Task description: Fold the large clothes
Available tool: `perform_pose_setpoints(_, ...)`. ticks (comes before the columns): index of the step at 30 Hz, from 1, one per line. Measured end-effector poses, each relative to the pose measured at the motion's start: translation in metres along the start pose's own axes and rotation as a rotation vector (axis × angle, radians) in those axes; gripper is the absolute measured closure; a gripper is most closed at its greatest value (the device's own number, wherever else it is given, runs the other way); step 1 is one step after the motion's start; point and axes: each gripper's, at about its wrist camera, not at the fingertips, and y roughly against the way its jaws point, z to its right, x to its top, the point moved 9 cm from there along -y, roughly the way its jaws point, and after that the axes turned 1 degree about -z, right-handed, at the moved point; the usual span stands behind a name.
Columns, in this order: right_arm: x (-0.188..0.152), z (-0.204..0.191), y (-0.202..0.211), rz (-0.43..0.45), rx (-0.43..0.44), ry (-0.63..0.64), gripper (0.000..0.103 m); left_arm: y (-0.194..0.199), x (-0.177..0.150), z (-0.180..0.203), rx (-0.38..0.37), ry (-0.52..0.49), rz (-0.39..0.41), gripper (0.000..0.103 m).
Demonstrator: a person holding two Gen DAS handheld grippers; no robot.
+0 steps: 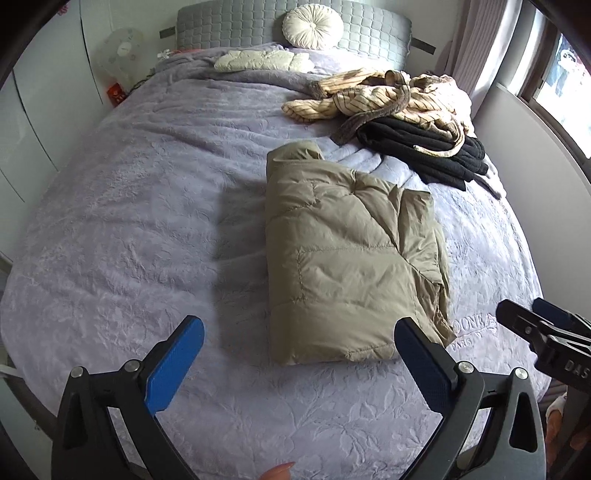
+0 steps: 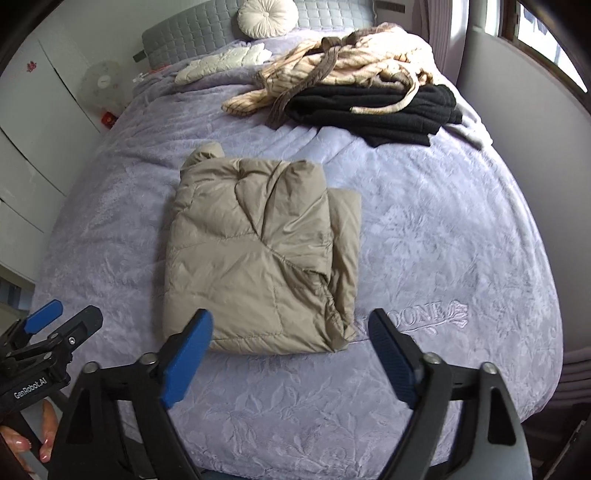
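Khaki folded jacket (image 2: pixel 258 254) on bed (image 2: pixel 443 229), embroidered lettering (image 2: pixel 417 315) fully visible only from right wrist

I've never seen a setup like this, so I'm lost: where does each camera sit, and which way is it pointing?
Left wrist: on the left gripper, facing up the bed toward the headboard; its open blue fingers show, the right gripper at the edge.
Right wrist: on the right gripper, same direction; open fingers, left gripper and a hand show.
Both share the folded tan jacket and unfolded clothes pile.
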Motion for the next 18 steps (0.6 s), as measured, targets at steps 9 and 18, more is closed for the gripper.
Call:
perform_pose_setpoints(9,0.004,0.009,0.023,0.061,-0.022,-0.005,0.0,0.02,0.002,0.004,0.031,0.015,0.05,0.0)
perform_pose_setpoints(18,0.002,0.005,0.037,0.085,-0.024,0.009,0.0,0.038,0.002,0.01,0.053,0.006,0.093,0.0)
